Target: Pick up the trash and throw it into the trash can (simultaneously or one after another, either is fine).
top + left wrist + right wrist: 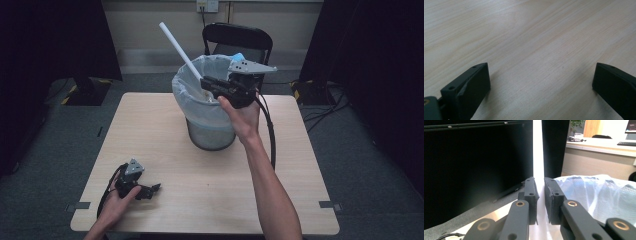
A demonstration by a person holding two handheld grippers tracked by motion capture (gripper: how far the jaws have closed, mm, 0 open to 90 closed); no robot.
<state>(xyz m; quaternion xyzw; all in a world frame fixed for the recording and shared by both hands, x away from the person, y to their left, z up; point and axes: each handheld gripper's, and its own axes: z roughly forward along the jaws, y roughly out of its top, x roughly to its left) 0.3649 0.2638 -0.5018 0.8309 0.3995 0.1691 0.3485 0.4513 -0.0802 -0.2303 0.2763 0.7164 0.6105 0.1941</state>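
The right gripper (207,86) pinches a long white tube (179,47). The tube is thin, smooth and straight, and it sticks up slanted from the jaws, over the bin (210,131) with its plastic bag. The left gripper (150,190) rests on the table (210,200), jaws spread wide.

Readable text: I find none from my station.
Wall plate (207,5) beyond the right gripper (207,86): too small for me to read.
Grippers, bin liner (192,90): I see no markings.
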